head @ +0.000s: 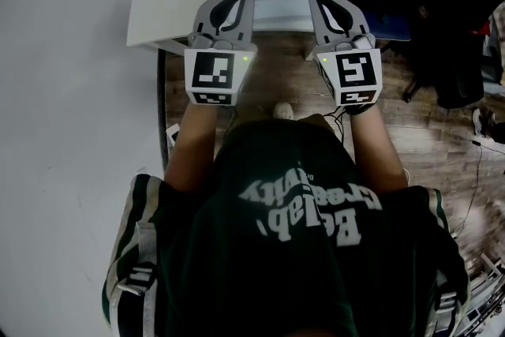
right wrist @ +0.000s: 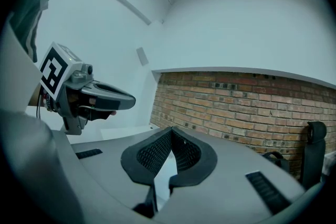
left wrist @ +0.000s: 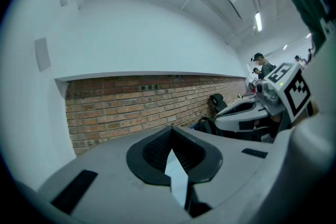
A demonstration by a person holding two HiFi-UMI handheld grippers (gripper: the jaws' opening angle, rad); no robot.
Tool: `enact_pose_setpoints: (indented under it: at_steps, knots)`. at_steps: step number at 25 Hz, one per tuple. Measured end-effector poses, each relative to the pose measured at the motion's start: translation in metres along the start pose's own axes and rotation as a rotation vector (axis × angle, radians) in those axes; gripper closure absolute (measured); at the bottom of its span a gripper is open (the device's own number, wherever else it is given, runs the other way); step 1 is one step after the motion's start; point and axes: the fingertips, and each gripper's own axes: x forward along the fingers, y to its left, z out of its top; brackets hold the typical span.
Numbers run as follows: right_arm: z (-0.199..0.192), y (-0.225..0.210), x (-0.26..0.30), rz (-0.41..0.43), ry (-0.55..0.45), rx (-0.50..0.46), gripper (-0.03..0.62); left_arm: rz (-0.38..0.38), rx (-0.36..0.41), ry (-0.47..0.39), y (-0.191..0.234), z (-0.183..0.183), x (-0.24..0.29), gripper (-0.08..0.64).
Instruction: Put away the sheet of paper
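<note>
White table (head: 158, 4) stands beside a white wall (head: 63, 130), its near edge over a wood-plank floor (head: 276, 83). Dark objects (head: 442, 51), indistinct, crowd the floor off its right corner, with cables (head: 477, 162) trailing further right. The far wall has exposed brick (left wrist: 136, 102) in its lower band and white plaster (left wrist: 147, 34) above a ledge, with a wall plate (left wrist: 42, 54) at left. A black chair (right wrist: 314, 149) stands before the brick, and the white ceiling carries lit strip lights (left wrist: 258, 21).
</note>
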Motion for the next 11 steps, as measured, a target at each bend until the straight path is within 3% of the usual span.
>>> enact_pose_setpoints:
  at_steps: [11]
  knots:
    - [0.0020, 0.0003, 0.0030, 0.009, 0.005, -0.004, 0.598, 0.008, -0.002, 0.007, 0.0076, -0.0012, 0.0015, 0.560]
